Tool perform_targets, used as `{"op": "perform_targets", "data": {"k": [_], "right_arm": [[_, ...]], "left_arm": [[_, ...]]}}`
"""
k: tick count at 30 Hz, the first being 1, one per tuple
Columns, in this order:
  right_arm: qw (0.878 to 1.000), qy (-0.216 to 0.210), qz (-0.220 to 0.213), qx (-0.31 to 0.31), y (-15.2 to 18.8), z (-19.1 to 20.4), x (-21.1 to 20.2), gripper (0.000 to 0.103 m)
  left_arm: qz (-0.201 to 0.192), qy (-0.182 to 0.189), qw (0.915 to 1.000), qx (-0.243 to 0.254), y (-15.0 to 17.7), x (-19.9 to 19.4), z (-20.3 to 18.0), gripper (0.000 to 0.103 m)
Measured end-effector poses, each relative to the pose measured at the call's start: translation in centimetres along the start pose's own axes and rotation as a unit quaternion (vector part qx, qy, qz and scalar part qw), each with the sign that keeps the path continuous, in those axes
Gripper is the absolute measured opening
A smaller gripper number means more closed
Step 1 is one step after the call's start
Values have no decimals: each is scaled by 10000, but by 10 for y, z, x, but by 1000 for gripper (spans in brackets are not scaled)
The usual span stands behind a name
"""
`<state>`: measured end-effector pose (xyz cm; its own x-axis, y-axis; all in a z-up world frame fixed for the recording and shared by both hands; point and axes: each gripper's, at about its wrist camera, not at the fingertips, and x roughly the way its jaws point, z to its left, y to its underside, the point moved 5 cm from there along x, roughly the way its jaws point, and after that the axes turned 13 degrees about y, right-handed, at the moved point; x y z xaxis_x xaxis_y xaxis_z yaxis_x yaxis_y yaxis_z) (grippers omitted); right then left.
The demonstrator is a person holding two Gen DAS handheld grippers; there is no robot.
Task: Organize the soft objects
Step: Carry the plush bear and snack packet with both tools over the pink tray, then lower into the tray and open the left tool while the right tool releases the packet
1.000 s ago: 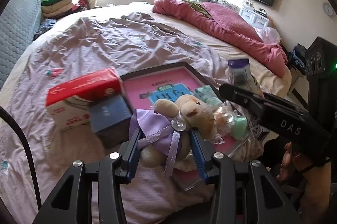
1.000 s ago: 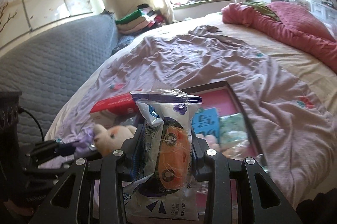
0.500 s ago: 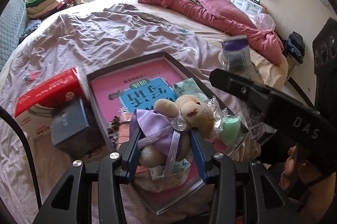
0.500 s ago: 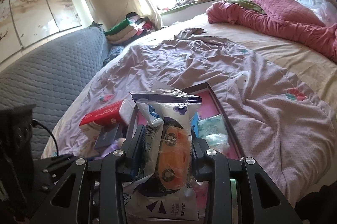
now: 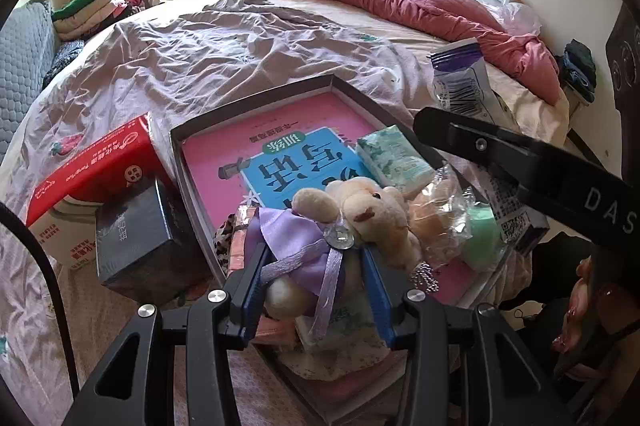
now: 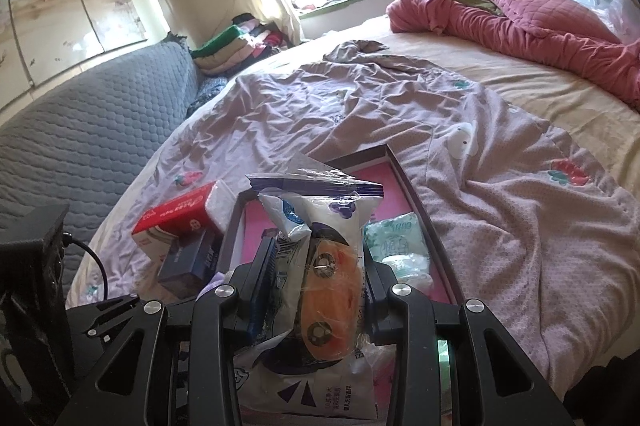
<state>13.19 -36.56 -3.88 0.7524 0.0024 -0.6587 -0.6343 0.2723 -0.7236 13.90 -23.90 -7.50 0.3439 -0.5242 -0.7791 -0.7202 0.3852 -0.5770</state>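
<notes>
Left gripper (image 5: 316, 282): jaws closed on a teddy bear (image 5: 360, 214) in a purple dress, held over the near end of a tray (image 5: 256, 95) w/ a pink book (image 5: 280, 141) inside. Right gripper (image 6: 316, 290): jaws clamped on a plastic bag (image 6: 324, 250) w/ something orange in it, also above the tray. Tray sits on the bed (image 5: 224, 41). Red tissue box (image 5: 96, 165) and dark box (image 5: 136, 234) lie just left of the tray. Green tissue pack (image 5: 394, 159) rests at tray's right side.
</notes>
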Motion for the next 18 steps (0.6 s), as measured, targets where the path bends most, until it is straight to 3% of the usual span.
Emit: {"op": "perform_targets", "data": {"k": [18], "right_arm": [[9988,200,394,-233,-2,11,43,38]], "left_arm": [[47,40,10000,-8,1,7,6,46]]}}
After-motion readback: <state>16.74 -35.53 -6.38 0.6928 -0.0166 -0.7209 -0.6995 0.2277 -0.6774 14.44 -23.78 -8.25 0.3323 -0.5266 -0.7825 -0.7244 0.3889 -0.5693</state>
